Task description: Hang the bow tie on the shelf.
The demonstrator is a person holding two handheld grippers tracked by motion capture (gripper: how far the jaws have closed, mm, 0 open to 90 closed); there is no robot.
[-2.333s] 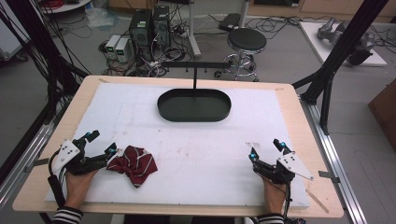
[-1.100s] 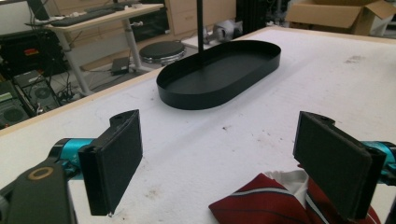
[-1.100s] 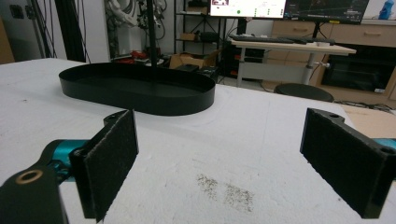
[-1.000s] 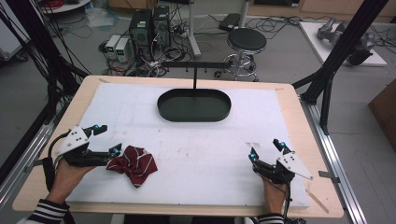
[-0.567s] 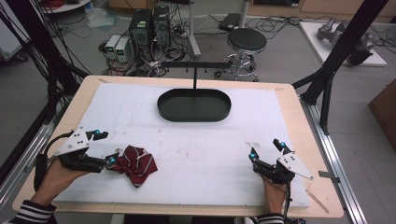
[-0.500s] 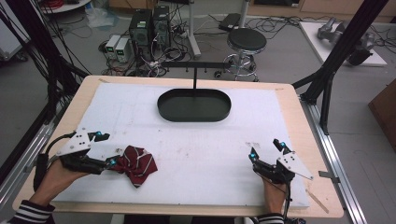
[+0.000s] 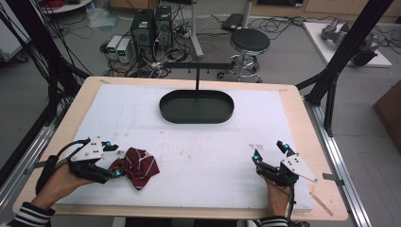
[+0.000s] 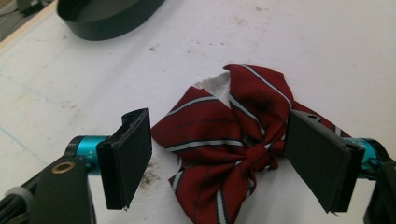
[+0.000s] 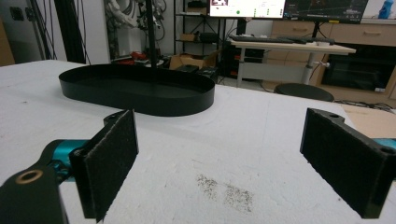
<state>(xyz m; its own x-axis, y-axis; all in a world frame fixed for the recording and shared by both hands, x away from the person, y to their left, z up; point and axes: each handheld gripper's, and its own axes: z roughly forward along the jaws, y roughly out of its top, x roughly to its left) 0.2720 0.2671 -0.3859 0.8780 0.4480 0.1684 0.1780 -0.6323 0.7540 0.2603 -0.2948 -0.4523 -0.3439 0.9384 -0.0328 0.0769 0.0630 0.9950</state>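
A dark red striped bow tie (image 7: 138, 165) lies on the white foam sheet (image 7: 198, 146) near the front left. My left gripper (image 7: 114, 161) lies low over the sheet and straddles the bow's left end. In the left gripper view the bow tie (image 8: 233, 144) sits between the two pads (image 8: 128, 156). The jaws have just been closing on it, a thin gap still shows at the left pad, and the bow's far wing runs behind the right pad. My right gripper (image 7: 268, 150) rests at the front right, open, with nothing between its fingers (image 9: 219, 154).
A black oval tray (image 7: 196, 118) with an upright post and crossbar stands at the back middle of the sheet, and I see it as well ahead of the right gripper (image 9: 140, 100) and at the top left in the left gripper view (image 8: 107, 21). The wooden table edge (image 7: 326, 198) frames the sheet.
The left hand has slid right toward the bow tie, so its jaws now reach around the bow's left end and stand narrower. The right gripper and the bow tie have stayed in place.
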